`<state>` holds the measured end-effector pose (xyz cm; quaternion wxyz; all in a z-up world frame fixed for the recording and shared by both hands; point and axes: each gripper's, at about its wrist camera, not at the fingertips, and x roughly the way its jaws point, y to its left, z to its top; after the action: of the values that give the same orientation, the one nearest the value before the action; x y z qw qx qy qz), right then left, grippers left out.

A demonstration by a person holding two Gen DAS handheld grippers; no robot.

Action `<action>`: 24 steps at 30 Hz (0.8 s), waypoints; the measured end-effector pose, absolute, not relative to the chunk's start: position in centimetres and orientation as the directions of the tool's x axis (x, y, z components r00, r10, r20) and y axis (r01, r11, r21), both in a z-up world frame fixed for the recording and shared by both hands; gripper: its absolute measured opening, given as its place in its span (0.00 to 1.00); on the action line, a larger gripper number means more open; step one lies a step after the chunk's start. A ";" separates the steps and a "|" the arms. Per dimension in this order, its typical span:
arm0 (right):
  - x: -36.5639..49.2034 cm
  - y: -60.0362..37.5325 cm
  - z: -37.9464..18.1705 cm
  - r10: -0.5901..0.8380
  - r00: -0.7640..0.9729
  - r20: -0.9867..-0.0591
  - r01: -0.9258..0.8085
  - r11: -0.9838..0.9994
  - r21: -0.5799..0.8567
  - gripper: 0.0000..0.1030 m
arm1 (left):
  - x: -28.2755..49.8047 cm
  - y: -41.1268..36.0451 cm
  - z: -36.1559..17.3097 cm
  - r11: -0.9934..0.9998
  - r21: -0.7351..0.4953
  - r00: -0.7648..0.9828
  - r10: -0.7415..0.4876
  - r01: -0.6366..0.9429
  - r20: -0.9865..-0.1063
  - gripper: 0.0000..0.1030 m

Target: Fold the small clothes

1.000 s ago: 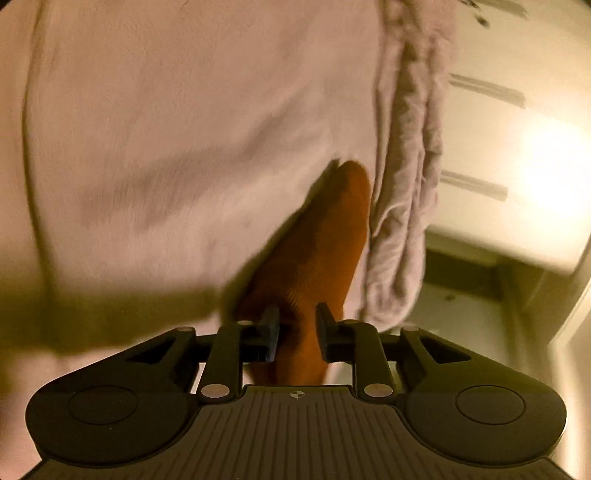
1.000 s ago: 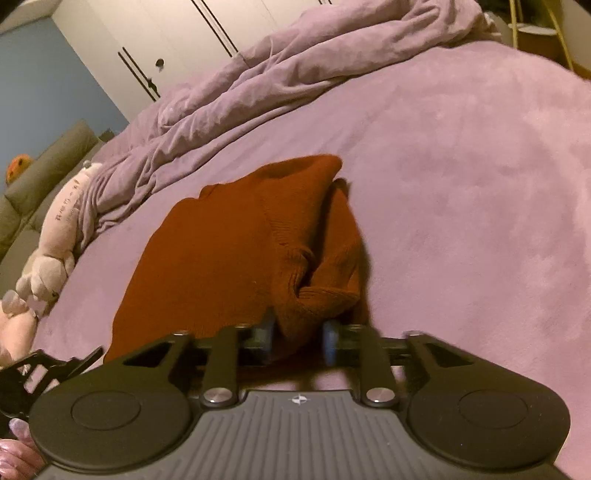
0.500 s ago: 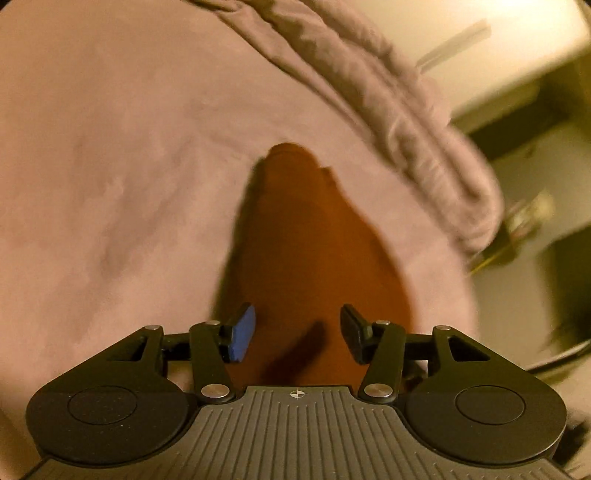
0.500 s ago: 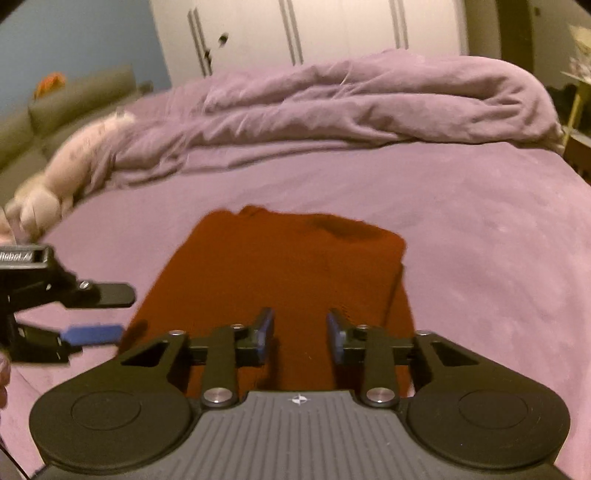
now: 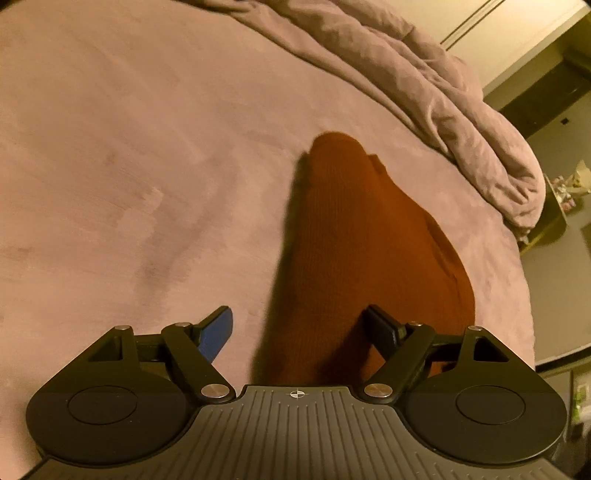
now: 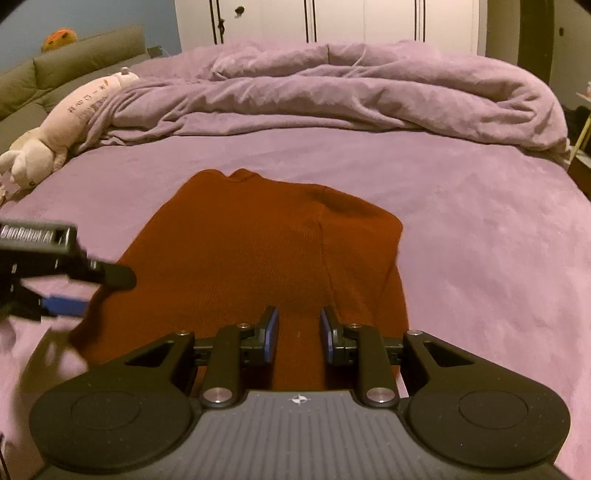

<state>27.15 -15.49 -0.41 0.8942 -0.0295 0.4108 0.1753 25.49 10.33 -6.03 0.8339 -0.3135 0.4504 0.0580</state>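
Observation:
A rust-brown knitted garment (image 6: 251, 236) lies flat on the purple bed cover (image 6: 480, 229), one side folded over along a lengthwise crease. My right gripper (image 6: 298, 317) hovers over its near edge with a narrow gap between the blue pads and nothing in it. My left gripper (image 5: 297, 317) is above the garment's (image 5: 362, 240) near end with its jaws opening wide; no cloth is pinched. In the right wrist view the left gripper (image 6: 99, 291) shows blurred at the garment's left edge.
A crumpled purple duvet (image 6: 369, 88) is heaped across the far side of the bed. A pale plush toy (image 6: 62, 125) lies at the far left by a green sofa (image 6: 74, 55). White wardrobe doors (image 6: 332, 18) stand behind. A small side table (image 5: 561, 199) is beyond the bed's right edge.
Both grippers have let go of the garment, which now lies flat with its side folded in. The left jaws spread wide, the right jaws narrowed, and both views rolled and lifted.

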 end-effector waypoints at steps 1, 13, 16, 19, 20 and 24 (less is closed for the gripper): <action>26.4 -15.7 -0.2 0.285 0.609 -0.741 -0.337 0.938 0.084 0.25 | 25.3 10.2 -5.5 0.809 -0.454 0.591 -0.170 -0.373 -0.789 0.80; 30.0 -14.4 1.8 0.261 0.615 -0.744 -0.313 0.947 0.074 0.31 | 31.6 8.7 -4.7 0.899 -0.291 0.546 -0.072 -0.327 -0.835 0.81; 32.5 -13.2 0.9 0.238 0.598 -0.765 -0.310 0.949 0.053 0.31 | 33.6 8.2 -5.8 0.927 -0.231 0.523 -0.046 -0.296 -0.851 0.91; 34.5 -12.1 -1.1 0.191 0.566 -0.802 -0.303 0.953 0.013 0.32 | 34.7 7.9 -6.8 0.947 -0.190 0.515 -0.031 -0.259 -0.857 0.96; 35.0 -11.9 -1.8 0.180 0.567 -0.804 -0.302 0.953 0.001 0.34 | 34.9 8.0 -7.1 0.946 -0.193 0.512 -0.033 -0.261 -0.858 0.98; 36.3 -11.8 -3.2 0.177 0.575 -0.799 -0.282 0.959 0.009 0.35 | 35.2 8.1 -7.7 0.941 -0.199 0.512 -0.033 -0.273 -0.858 1.00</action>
<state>36.28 -11.82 -3.16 0.8853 -0.0595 0.4426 0.1295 35.20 8.09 -7.68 0.8554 -0.1563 0.4889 0.0700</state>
